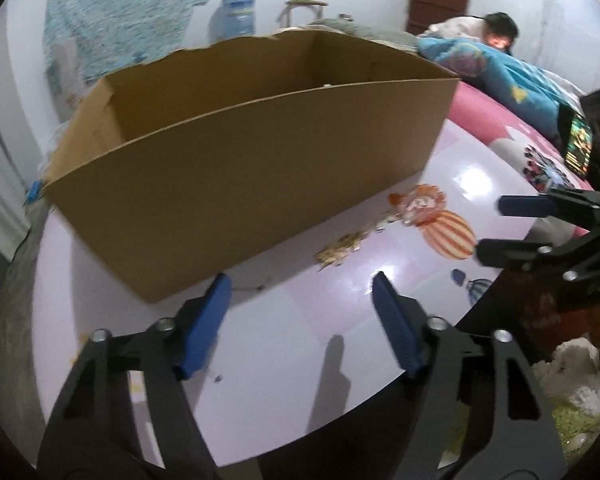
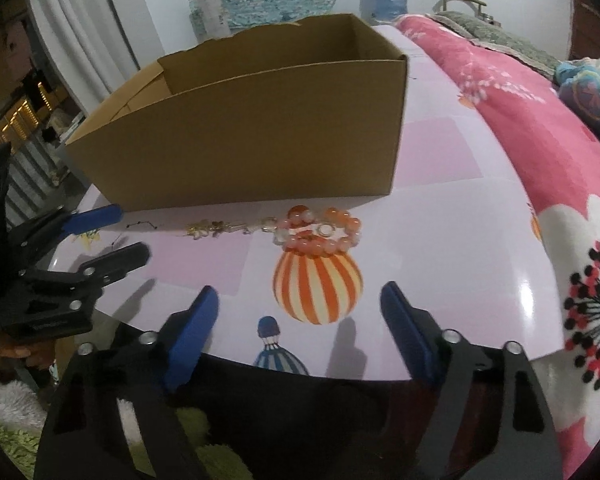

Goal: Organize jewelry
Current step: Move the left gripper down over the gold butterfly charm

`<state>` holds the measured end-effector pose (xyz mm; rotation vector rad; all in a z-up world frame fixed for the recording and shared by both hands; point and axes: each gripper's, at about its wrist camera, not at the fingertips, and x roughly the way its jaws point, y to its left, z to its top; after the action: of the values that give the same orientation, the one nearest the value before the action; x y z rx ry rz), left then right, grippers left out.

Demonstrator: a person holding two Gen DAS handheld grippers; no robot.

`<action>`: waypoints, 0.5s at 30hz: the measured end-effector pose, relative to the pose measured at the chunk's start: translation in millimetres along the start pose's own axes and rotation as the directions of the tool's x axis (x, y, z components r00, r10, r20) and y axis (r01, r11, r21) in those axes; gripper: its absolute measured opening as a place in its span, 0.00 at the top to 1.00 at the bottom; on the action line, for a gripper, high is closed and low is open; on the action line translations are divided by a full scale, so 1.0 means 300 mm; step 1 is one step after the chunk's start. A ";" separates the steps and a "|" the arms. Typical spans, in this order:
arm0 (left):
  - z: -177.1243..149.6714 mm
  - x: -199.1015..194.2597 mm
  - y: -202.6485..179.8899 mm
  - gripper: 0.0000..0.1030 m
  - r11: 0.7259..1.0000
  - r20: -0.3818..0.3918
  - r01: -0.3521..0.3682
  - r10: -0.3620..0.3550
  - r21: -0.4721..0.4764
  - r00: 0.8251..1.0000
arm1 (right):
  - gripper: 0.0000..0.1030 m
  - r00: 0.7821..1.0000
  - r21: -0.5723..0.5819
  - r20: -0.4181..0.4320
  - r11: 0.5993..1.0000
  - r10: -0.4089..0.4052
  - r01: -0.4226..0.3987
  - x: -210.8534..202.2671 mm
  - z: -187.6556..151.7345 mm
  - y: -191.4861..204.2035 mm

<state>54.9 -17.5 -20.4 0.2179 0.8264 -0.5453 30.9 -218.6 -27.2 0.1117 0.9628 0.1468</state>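
Bead bracelet (image 2: 322,232), gold chain (image 2: 210,229) beside cardboard box (image 2: 240,136) on bench (image 2: 460,240), awaiting boxing; left tongs (image 1: 302,296), right tongs (image 2: 300,308) open, empty.

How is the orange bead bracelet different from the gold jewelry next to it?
The orange bead bracelet is made of big round orange and pale beads; the gold jewelry is thin, small and golden. The bracelet sits coiled in a ring, while the gold piece is stretched out in a line. Both lie on the table in front of the cardboard box.
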 end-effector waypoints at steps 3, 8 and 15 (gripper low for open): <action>0.031 0.021 -0.023 0.47 0.999 -0.008 0.014 -0.014 0.033 1.000 | 0.33 1.000 -0.029 -0.009 0.999 -0.014 0.014 0.020 0.008 0.013; 0.042 0.062 -0.040 0.58 0.997 -0.031 0.050 -0.048 0.058 0.998 | 0.46 0.999 -0.057 -0.017 0.998 -0.031 0.030 0.051 0.030 0.010; 0.062 0.111 -0.068 0.66 0.992 -0.064 0.043 -0.035 0.118 0.997 | 0.57 0.999 -0.062 -0.033 0.998 -0.008 0.005 0.092 0.054 0.011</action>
<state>73.9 -54.3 -32.4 0.3299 0.8600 -0.6280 59.4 -211.1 -39.7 0.0493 0.9910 0.1728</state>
